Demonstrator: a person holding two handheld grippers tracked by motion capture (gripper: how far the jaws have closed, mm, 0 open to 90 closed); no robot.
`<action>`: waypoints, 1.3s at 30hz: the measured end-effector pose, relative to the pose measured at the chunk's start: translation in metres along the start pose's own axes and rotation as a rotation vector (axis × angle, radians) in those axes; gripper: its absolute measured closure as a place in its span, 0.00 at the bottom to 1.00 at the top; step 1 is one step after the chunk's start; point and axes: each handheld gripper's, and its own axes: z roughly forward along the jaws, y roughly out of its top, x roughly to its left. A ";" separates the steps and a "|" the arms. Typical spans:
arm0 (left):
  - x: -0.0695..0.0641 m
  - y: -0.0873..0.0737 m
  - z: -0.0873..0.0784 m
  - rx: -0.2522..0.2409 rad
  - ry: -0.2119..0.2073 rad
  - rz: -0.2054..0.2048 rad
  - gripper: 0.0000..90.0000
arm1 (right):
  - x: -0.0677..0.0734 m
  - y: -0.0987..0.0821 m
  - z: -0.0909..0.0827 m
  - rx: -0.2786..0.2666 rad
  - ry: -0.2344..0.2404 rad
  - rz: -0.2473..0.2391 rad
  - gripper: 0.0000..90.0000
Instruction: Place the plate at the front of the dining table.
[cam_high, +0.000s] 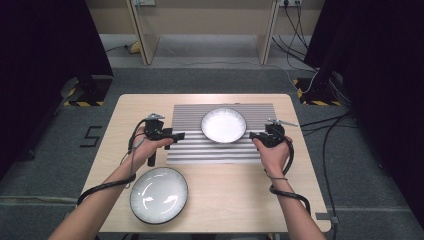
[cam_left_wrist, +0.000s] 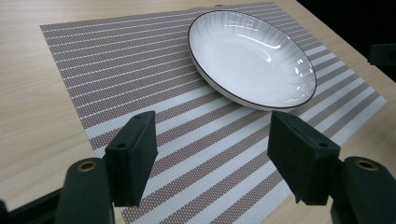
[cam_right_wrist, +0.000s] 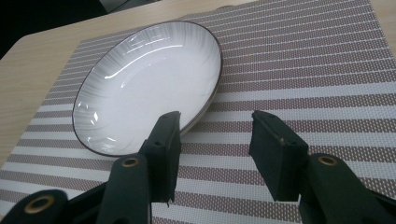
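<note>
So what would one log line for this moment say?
left tool: open, empty | right tool: open, empty | white ribbed plate: on striped woven placemat, between tools

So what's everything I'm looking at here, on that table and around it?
Plates: 2, white with dark rims; the smaller plate on the mat, the larger plate on bare wood at the near left.
Placemat: 1, brown and white stripes, table's far middle.
Table: 1, light wood.
Floor cables: several, black, right of the table.
Left gripper: 1, black, open, at the mat's left edge.
Right gripper: 1, black, open, at the mat's right edge.
</note>
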 end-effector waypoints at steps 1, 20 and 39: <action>0.000 -0.001 -0.001 -0.002 0.000 0.001 0.36 | 0.000 -0.001 -0.001 -0.002 -0.001 -0.004 0.59; 0.002 -0.027 -0.029 -0.049 -0.020 -0.010 0.36 | -0.002 -0.021 -0.026 -0.023 0.029 -0.024 0.59; 0.008 -0.049 -0.049 -0.067 0.000 -0.002 0.36 | -0.010 -0.039 -0.046 -0.024 0.018 -0.017 0.58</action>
